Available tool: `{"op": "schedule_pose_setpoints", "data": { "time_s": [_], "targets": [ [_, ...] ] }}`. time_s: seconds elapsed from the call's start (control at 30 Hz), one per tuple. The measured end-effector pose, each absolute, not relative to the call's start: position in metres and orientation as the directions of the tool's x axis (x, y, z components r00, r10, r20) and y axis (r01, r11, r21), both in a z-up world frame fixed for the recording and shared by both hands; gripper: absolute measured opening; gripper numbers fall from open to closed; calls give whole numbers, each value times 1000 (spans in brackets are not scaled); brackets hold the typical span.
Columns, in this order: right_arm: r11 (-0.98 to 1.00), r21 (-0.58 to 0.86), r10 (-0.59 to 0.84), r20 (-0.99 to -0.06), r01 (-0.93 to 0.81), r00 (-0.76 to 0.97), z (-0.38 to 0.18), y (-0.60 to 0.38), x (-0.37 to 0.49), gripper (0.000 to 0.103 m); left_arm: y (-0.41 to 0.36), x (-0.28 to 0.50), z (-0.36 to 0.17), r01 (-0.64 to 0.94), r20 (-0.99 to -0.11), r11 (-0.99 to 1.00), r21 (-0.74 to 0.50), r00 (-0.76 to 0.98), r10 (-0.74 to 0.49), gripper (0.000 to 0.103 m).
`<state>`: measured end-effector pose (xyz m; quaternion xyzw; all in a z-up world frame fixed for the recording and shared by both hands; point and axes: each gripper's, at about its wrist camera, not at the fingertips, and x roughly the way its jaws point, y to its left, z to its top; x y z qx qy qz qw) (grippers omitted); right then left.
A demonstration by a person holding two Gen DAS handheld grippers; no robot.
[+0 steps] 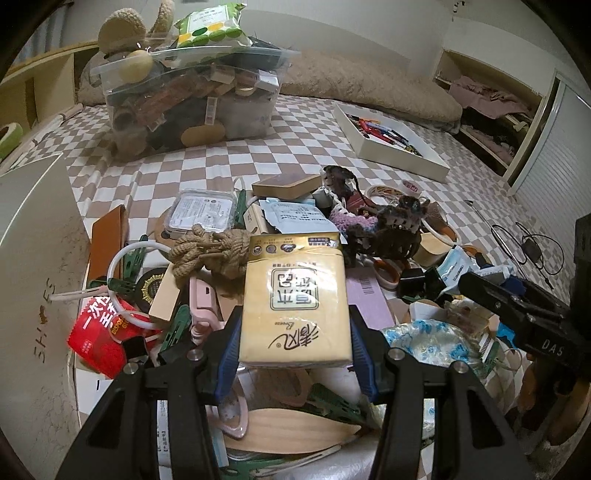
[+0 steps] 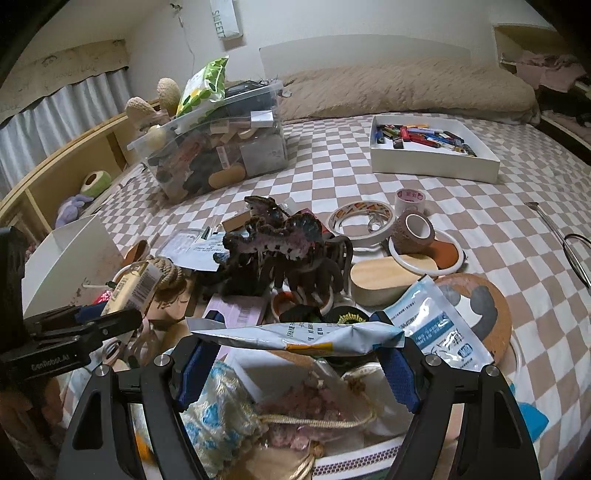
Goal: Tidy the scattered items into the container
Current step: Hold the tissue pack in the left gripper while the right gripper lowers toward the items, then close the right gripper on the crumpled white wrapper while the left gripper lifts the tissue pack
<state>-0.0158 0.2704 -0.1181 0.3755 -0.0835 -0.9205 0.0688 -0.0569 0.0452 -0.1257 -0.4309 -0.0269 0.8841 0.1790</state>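
While the left gripper pinches a yellow tissue pack between its blue pads, holding it lifted above the clutter, the right gripper has its jaws set wide with a flat white-and-blue foil packet spanning the gap from pad to pad, clamped by its two ends.

Below both lies a heap of scattered items on the checked bedspread: a knotted rope toy, a red packet, green clips, a crocheted dark piece, rolls of tape, a brown bandage roll, an oval wooden box, a second blue-printed sachet and a round cork mat. A drawstring pouch with blue pattern sits just under the right jaws.

Farther back, the clear plastic container stands on the bed, well apart from the pile, already heaped above its rim, with a green dotted packet on top. To its right is a white tray of small coloured items. A beige pillow runs along the wall behind
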Motion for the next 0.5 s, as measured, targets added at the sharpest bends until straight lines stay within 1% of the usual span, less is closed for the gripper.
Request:
{"op": "schedule_pose_setpoints", "data": {
  "time_s": [0.5],
  "targets": [
    [-973, 219, -199, -638, 72, -743, -108, 265, 8, 80, 35, -35, -115, -266, -720, -938, -221, -605, 341, 52]
  ]
}}
